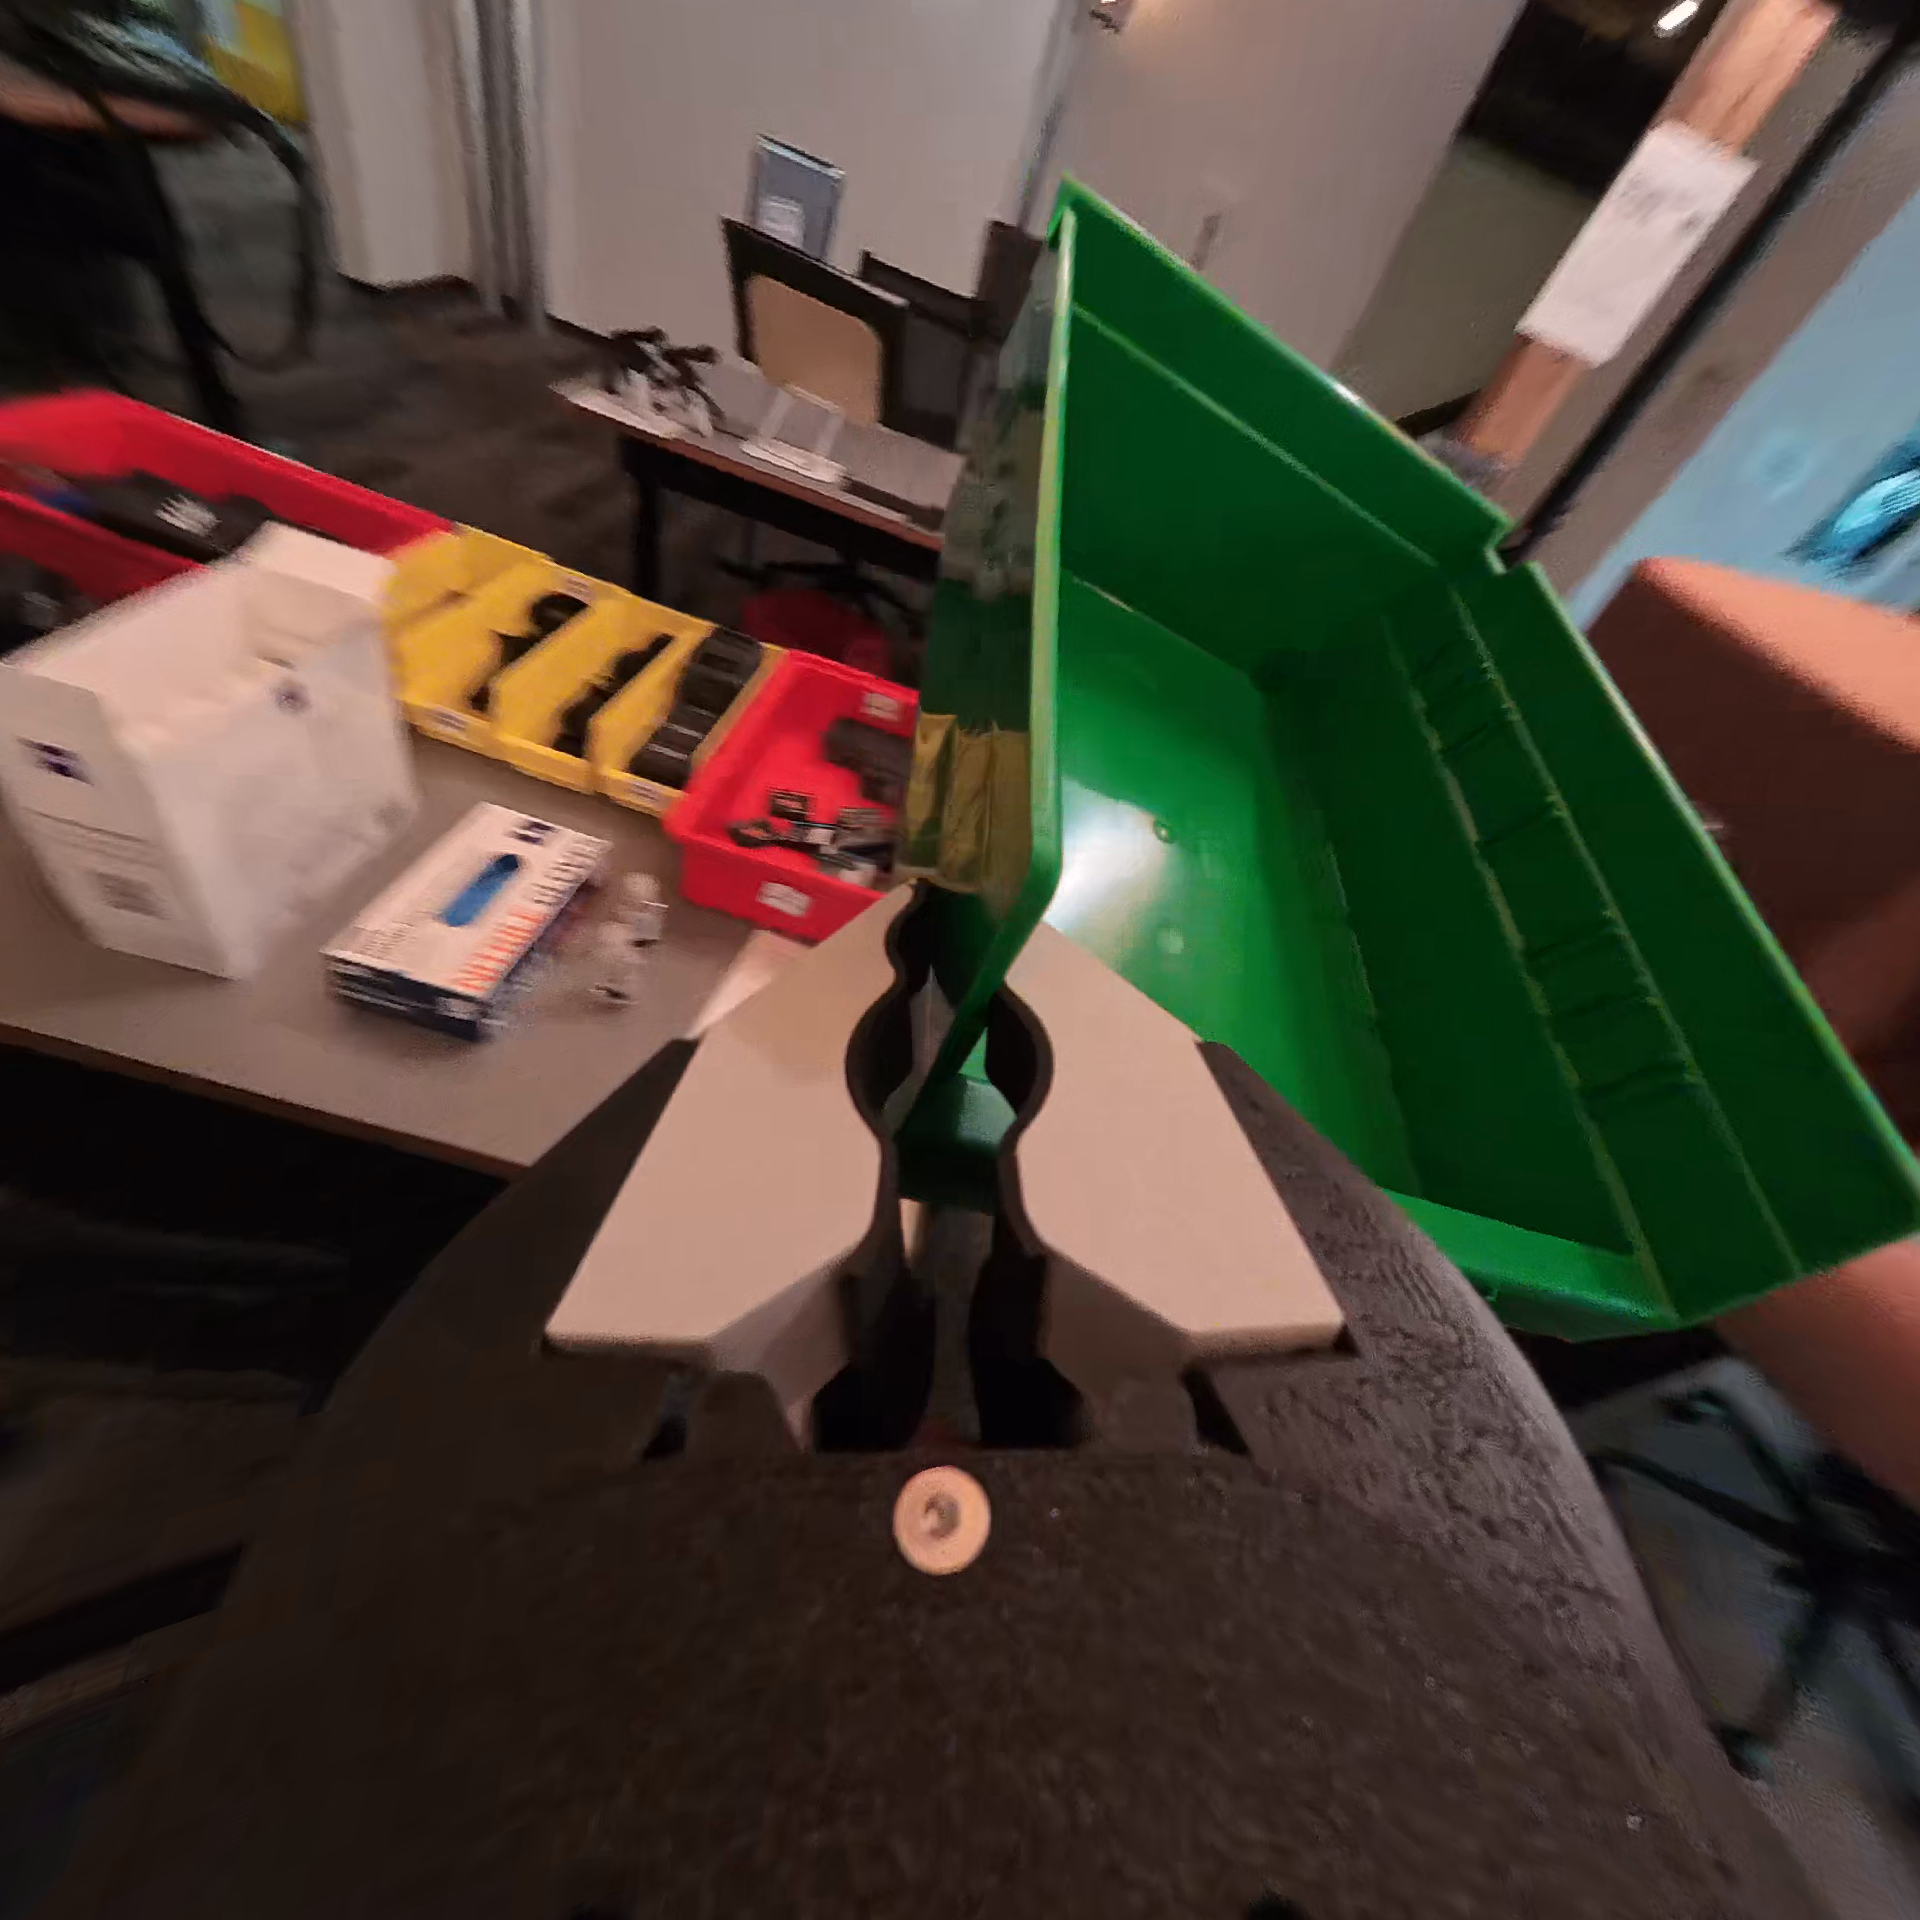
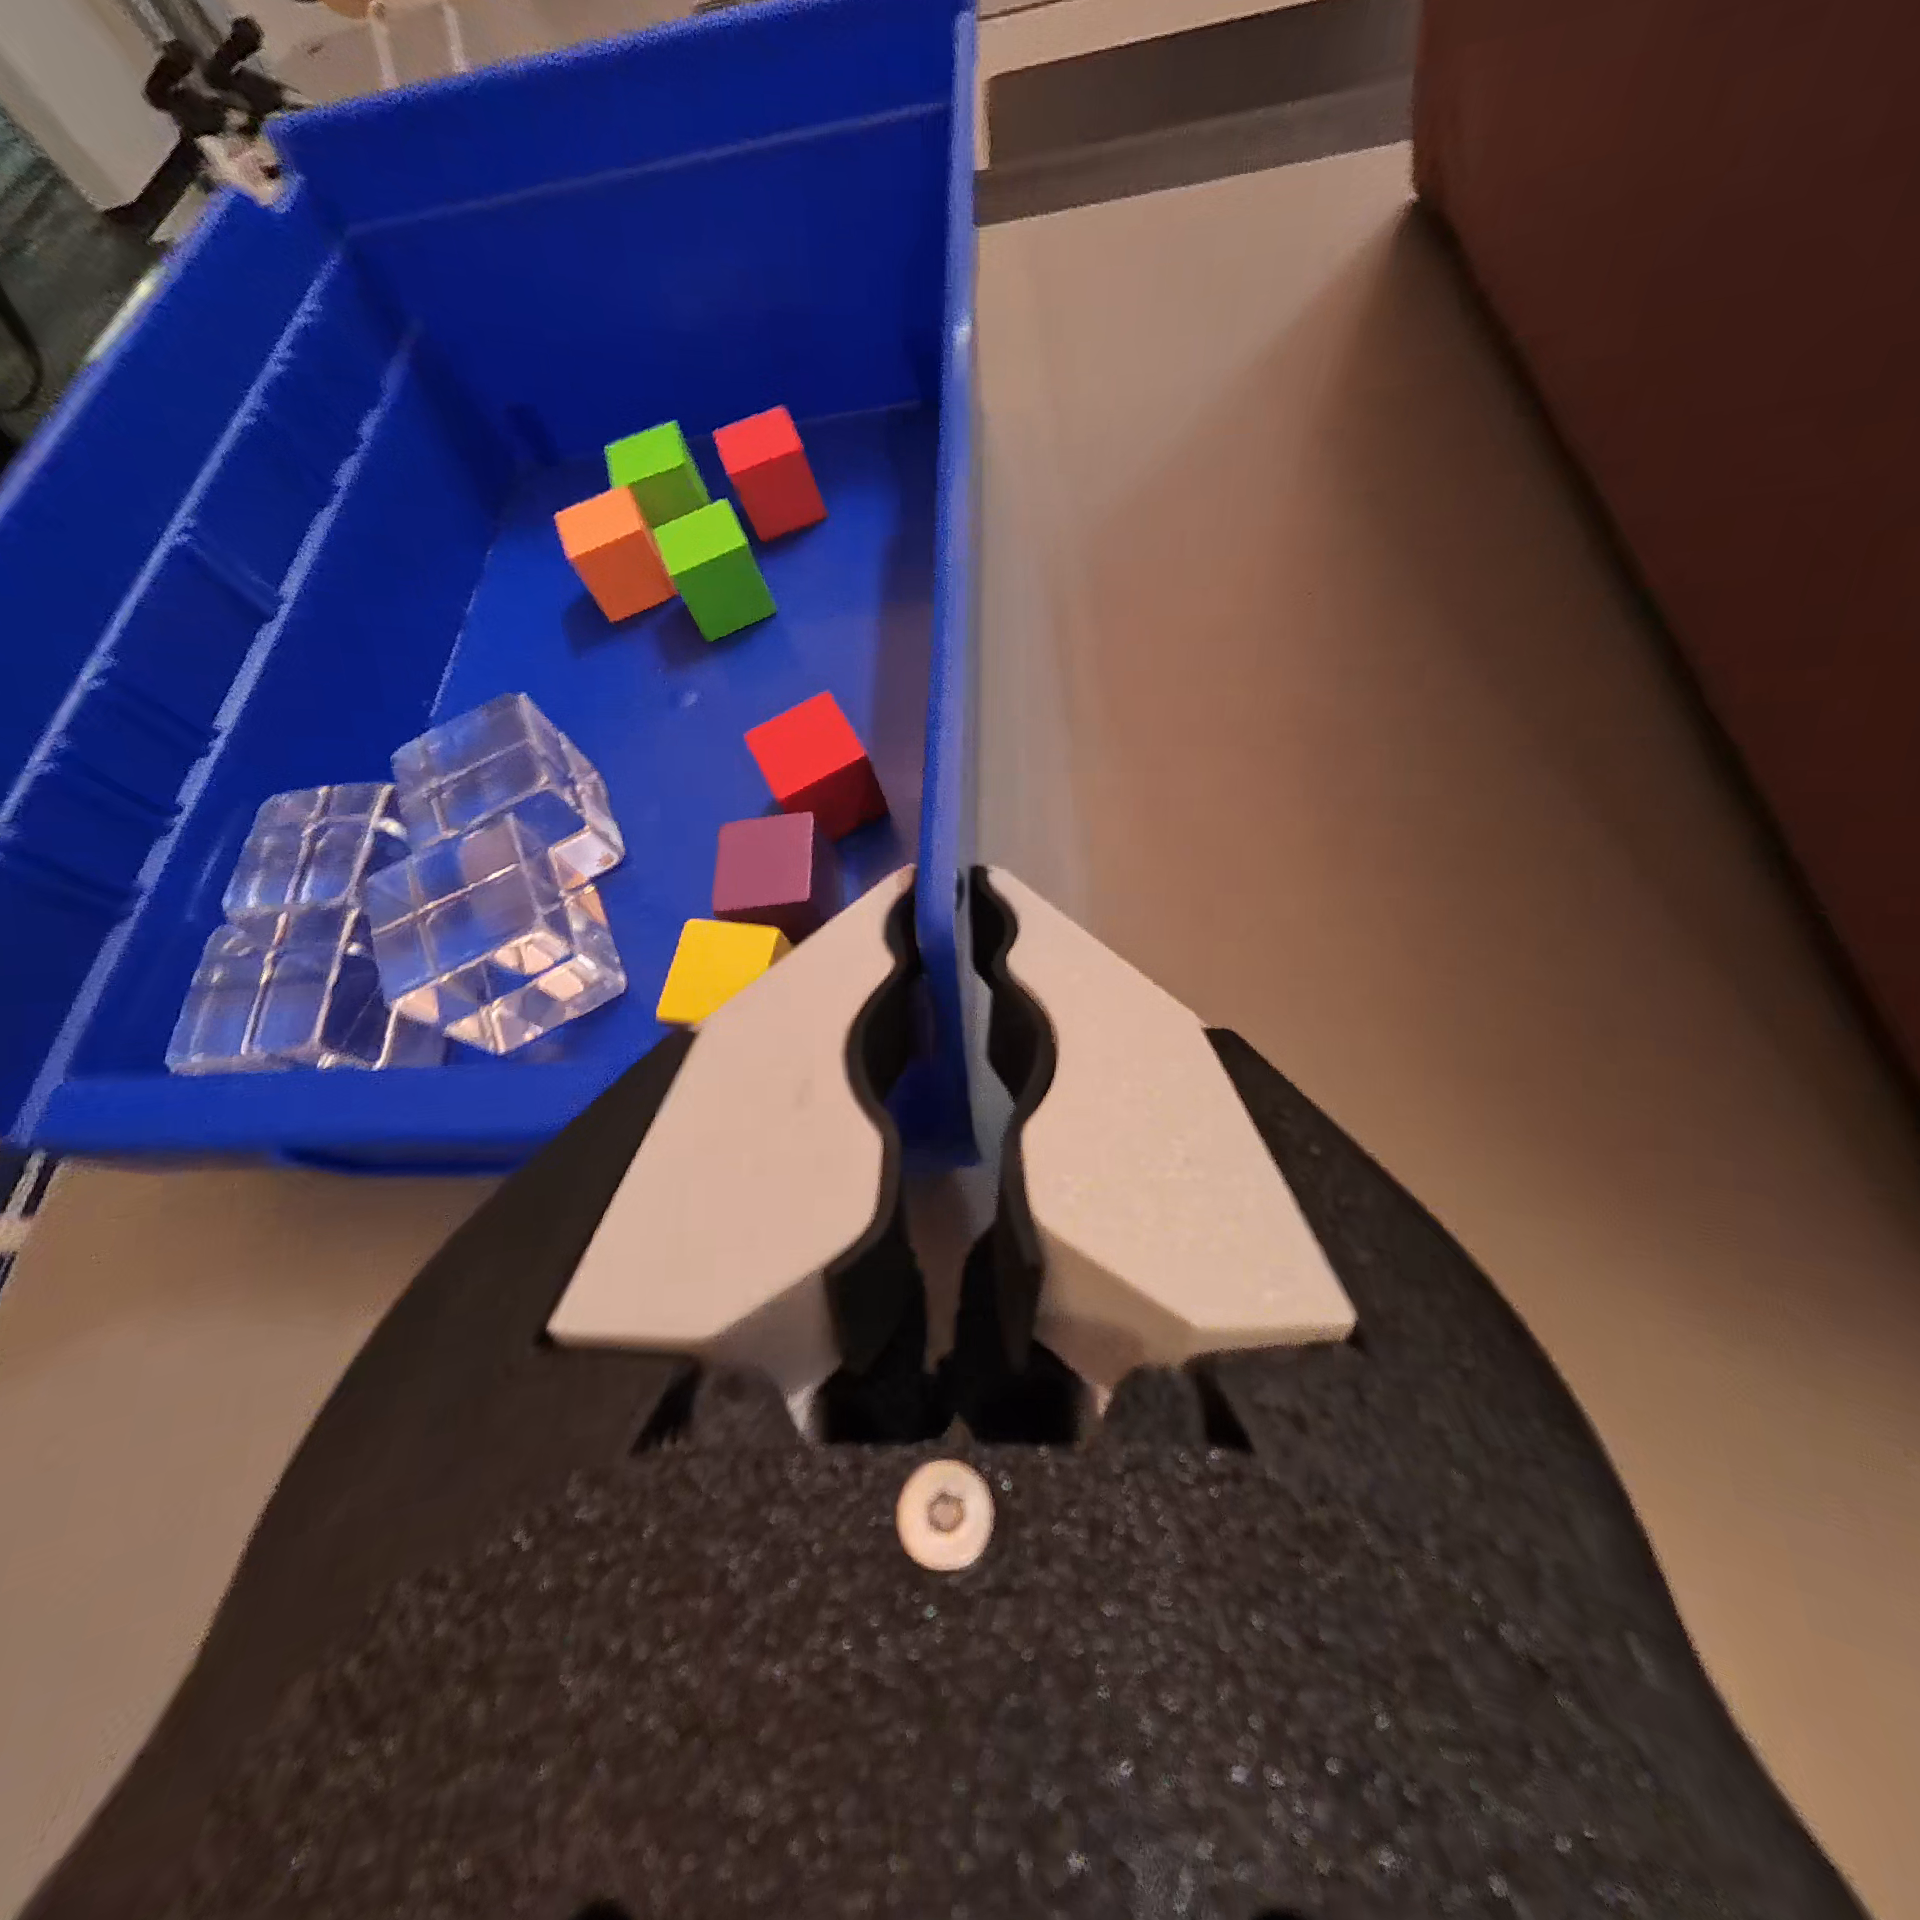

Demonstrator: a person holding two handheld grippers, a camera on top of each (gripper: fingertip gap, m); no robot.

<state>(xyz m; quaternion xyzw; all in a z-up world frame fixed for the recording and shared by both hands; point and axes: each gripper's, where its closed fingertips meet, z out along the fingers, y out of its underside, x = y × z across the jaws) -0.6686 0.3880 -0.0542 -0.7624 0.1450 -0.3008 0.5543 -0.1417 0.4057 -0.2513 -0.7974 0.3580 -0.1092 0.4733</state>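
left gripper (image 1: 951, 997) clenched on green bin (image 1: 1299, 790) wall, bin tilted in air | right gripper (image 2: 948, 935) clenched on blue bin (image 2: 644, 239) wall; coloured blocks (image 2: 717, 561), clear blocks (image 2: 416, 883) inside

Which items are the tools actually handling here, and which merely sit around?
Handled:
left tool clamping empty green plastic bin
right tool clamping blue plastic bin holding coloured wooden cubes, clear acrylic blocks

Around:
red trays
yellow bins
white boxes

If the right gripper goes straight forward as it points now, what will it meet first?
The right gripper is already shut on the side wall of the blue bin. Going straight on, it would probably just slide along that wall, toward the bin's far end. Depth beyond is unclear.
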